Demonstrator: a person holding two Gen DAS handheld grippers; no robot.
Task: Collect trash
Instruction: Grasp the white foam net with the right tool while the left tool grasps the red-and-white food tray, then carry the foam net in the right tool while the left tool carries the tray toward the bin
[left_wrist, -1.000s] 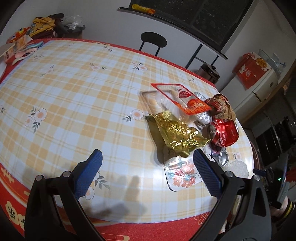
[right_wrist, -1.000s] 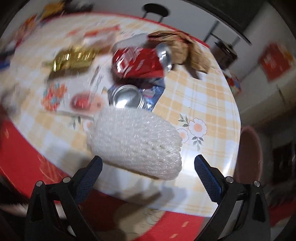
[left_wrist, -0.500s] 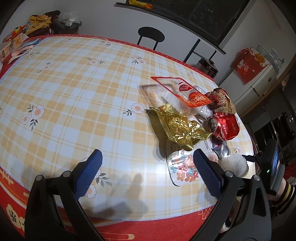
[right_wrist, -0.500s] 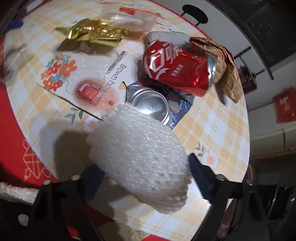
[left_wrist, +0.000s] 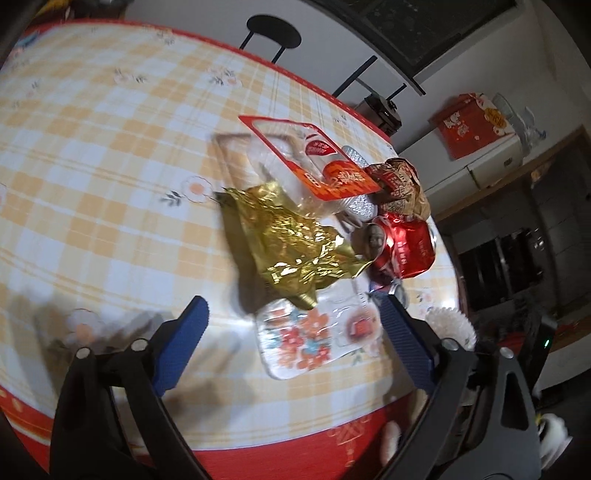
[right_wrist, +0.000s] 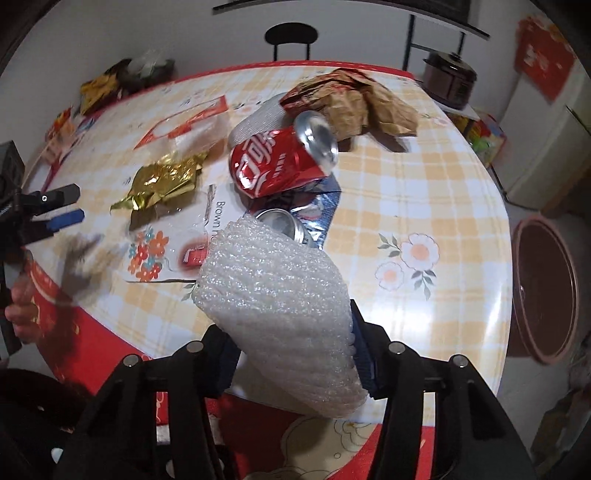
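Observation:
A heap of trash lies on the checked table: a gold foil wrapper, a crushed red can, a flowered blister card, a red-rimmed clear pack and a brown paper bag. My left gripper hovers over the card's near end, its jaws wide and closing slightly, touching nothing. My right gripper is closing on a white foam net, both pads against its sides, above the table's edge. Behind the net lie a silver can and the red can.
A black stool stands beyond the table. A brown pot sits on the floor at the right. Snack bags pile up at the table's far left. A person's hand holds the left gripper at the table's edge.
The right jaws have narrowed onto the foam net and it has come up off the table. The left gripper has moved closer to the trash heap and tipped further down.

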